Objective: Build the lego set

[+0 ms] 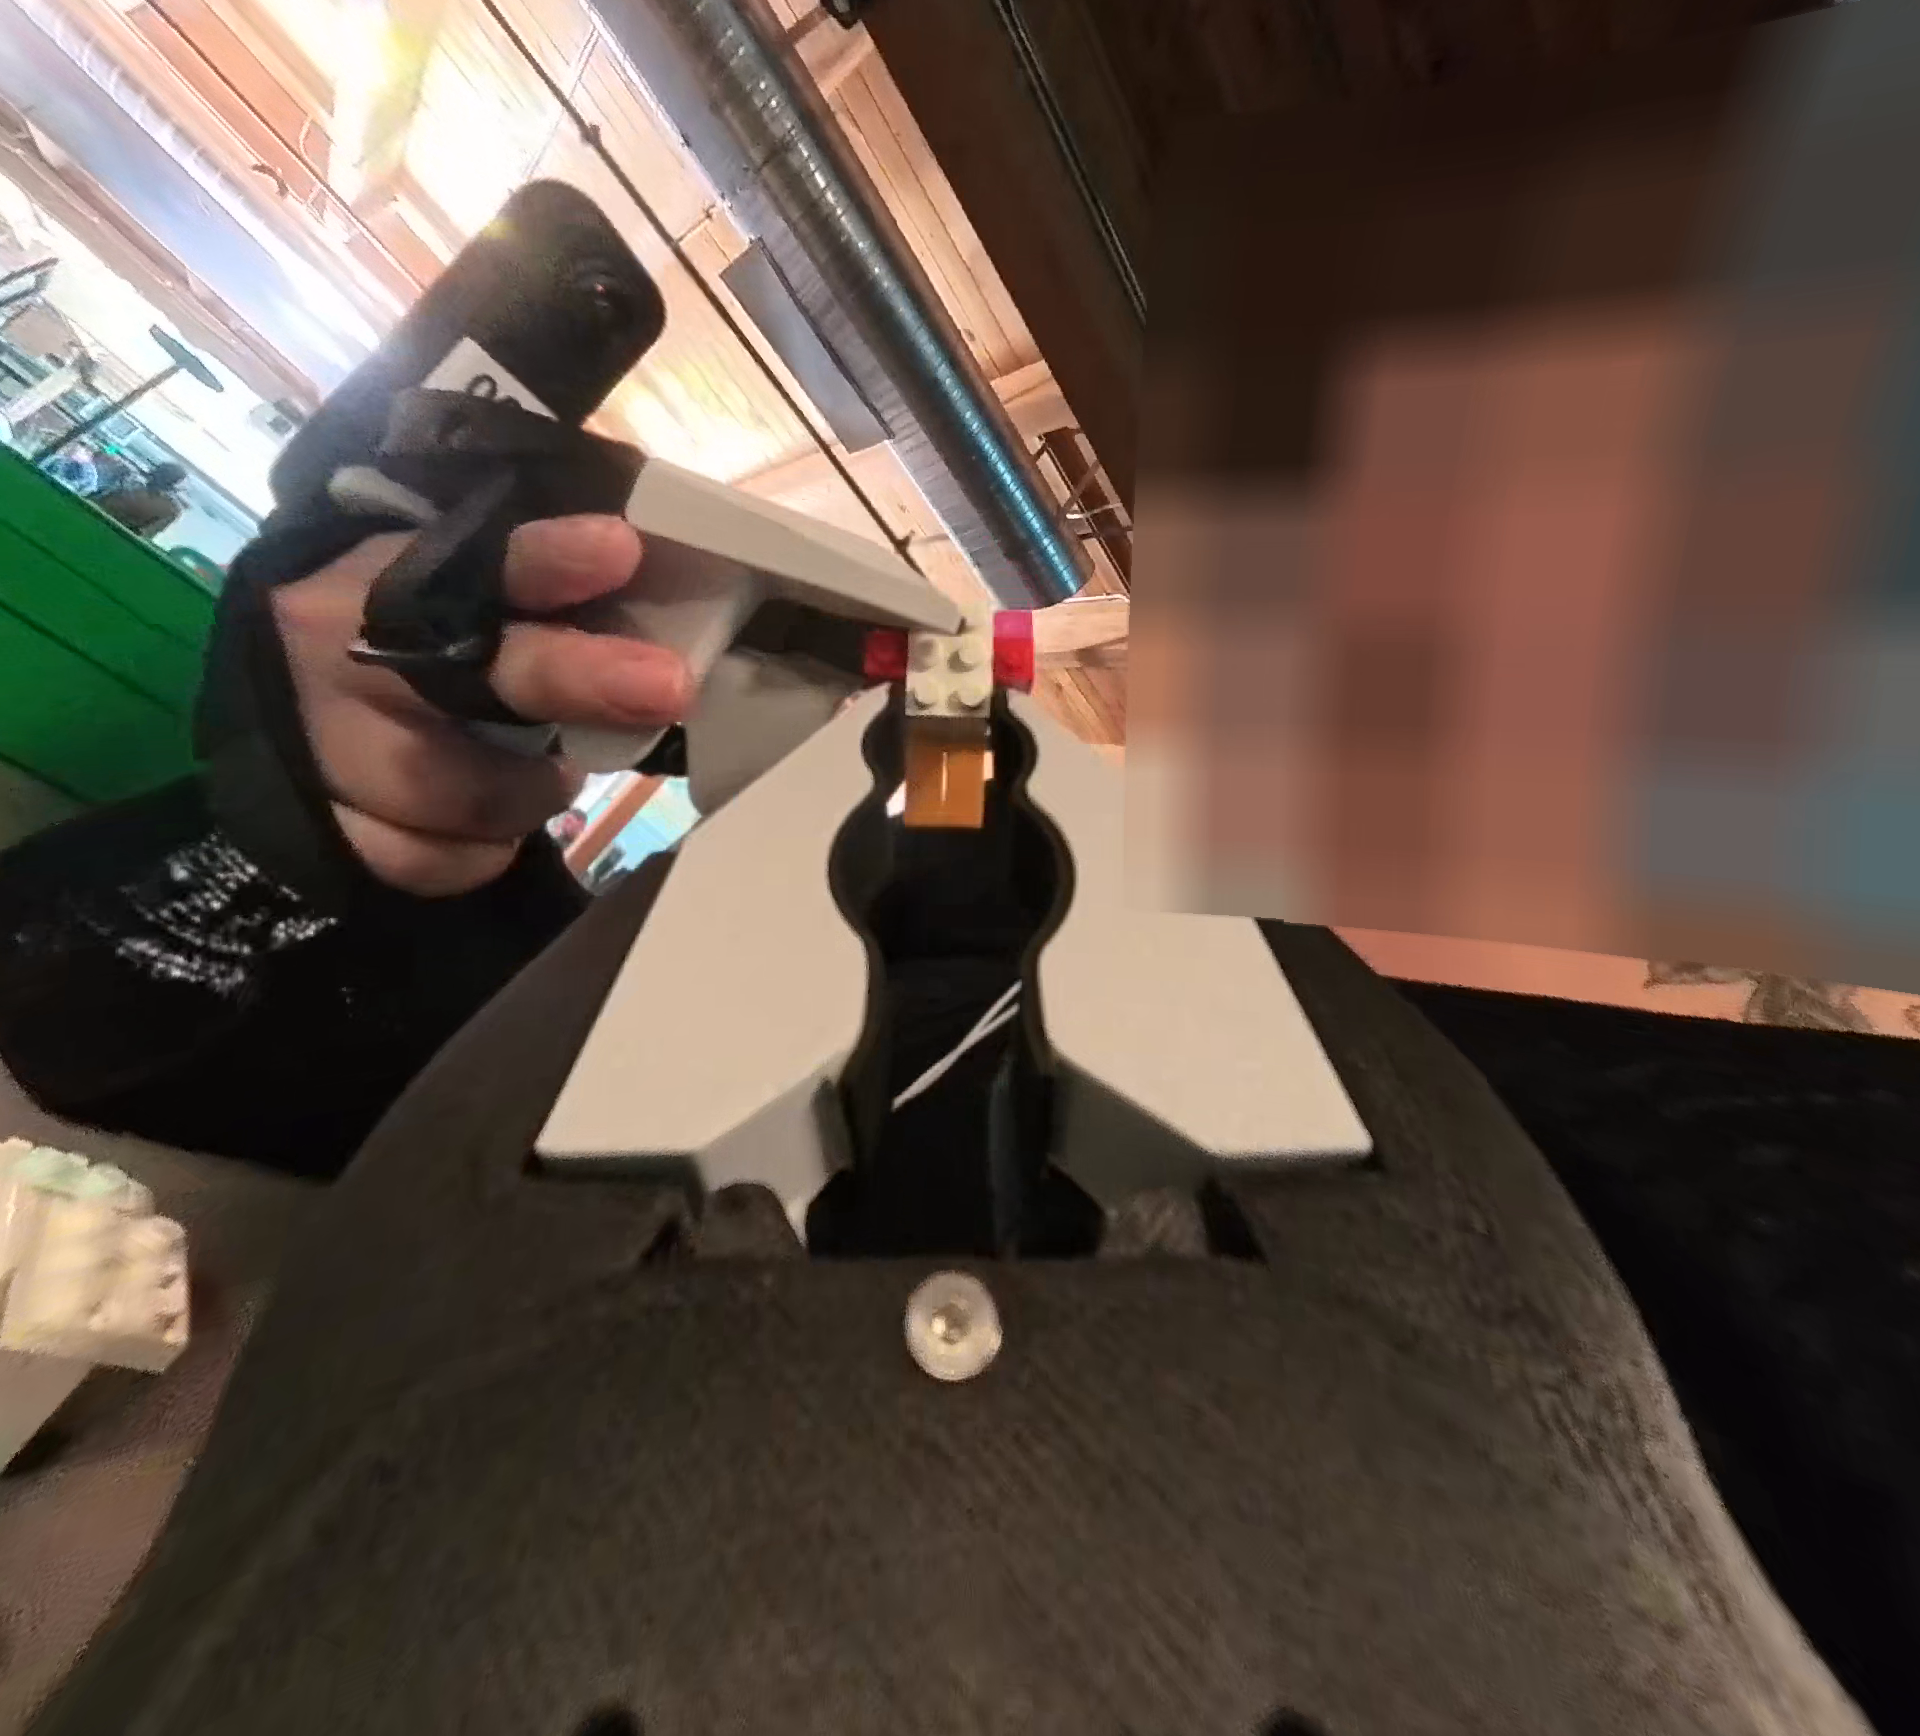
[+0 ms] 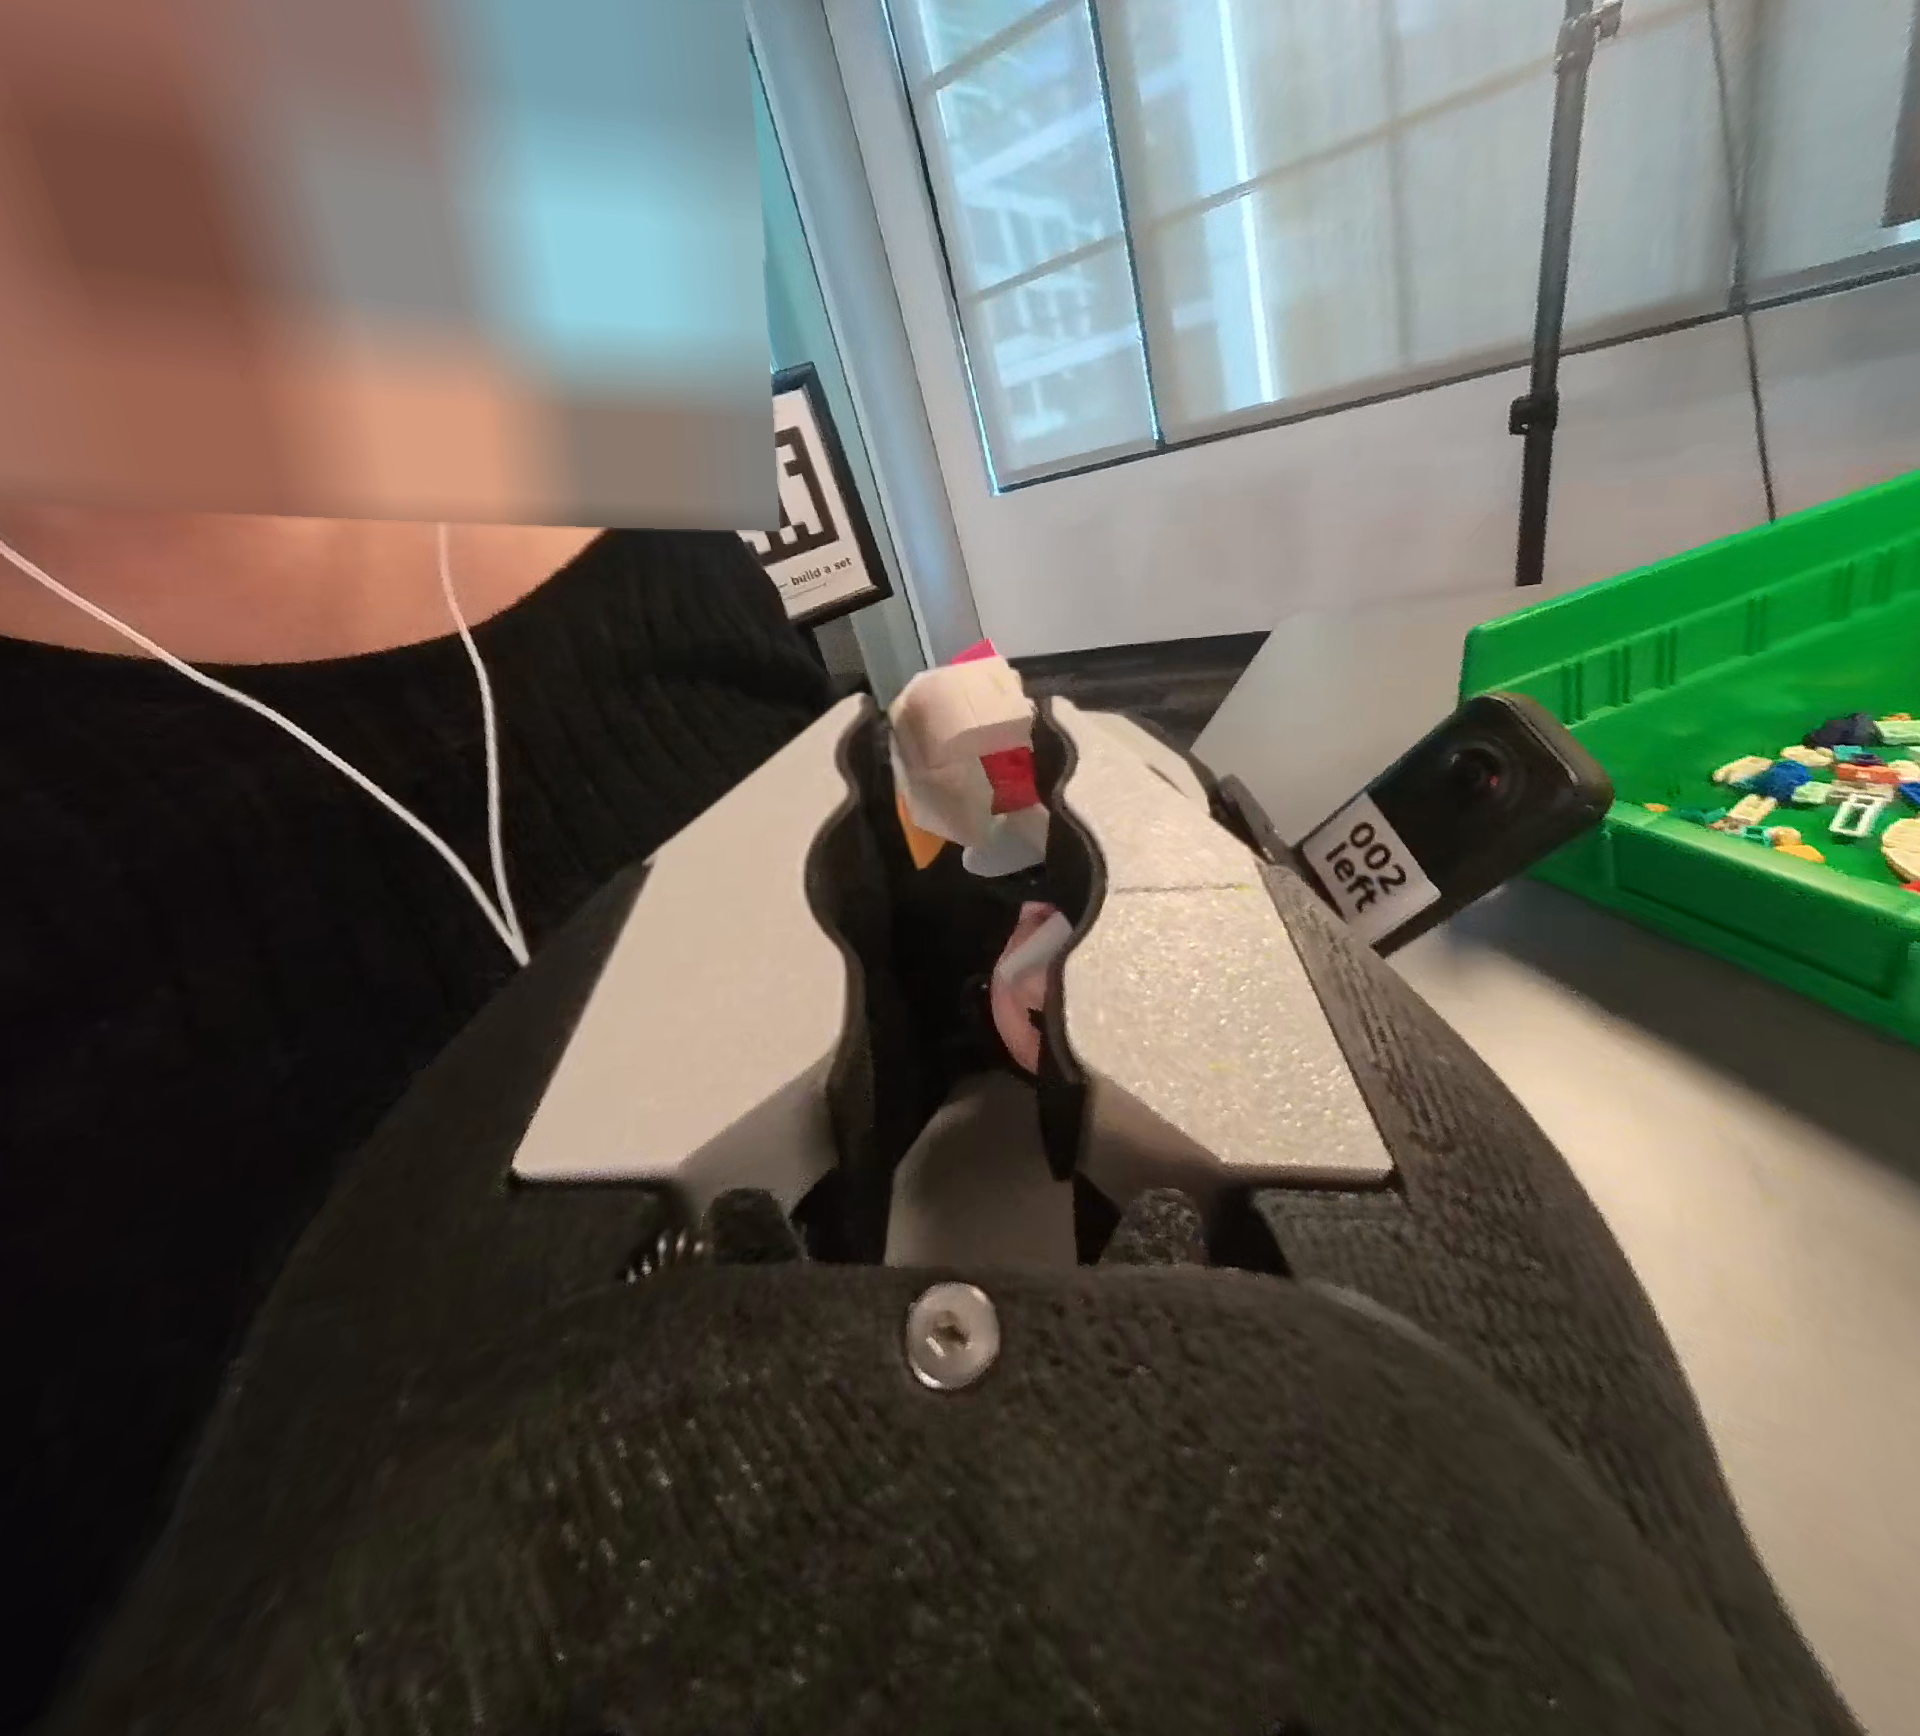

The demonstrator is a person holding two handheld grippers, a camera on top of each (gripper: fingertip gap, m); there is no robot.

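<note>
A small lego assembly (image 1: 948, 684), white with red side pieces and an orange piece below, sits between the tips of my left gripper (image 1: 948, 725), which is shut on it. My right gripper (image 1: 920, 647), held by a gloved hand (image 1: 457, 678), comes in from the left and its tips close on the same assembly. In the right wrist view the white assembly (image 2: 961, 751) sits between the tips of my right gripper (image 2: 961, 725). The left gripper's camera (image 2: 1486, 782) shows just to the right. Both grippers are raised above the table, close to the person's chest.
A green bin (image 2: 1662, 678) with several loose lego pieces (image 2: 1829, 782) stands on the grey table (image 2: 1662, 1115) at the right. A white lego build (image 1: 83, 1271) lies at the lower left. A tripod pole (image 2: 1558, 232) stands by the window.
</note>
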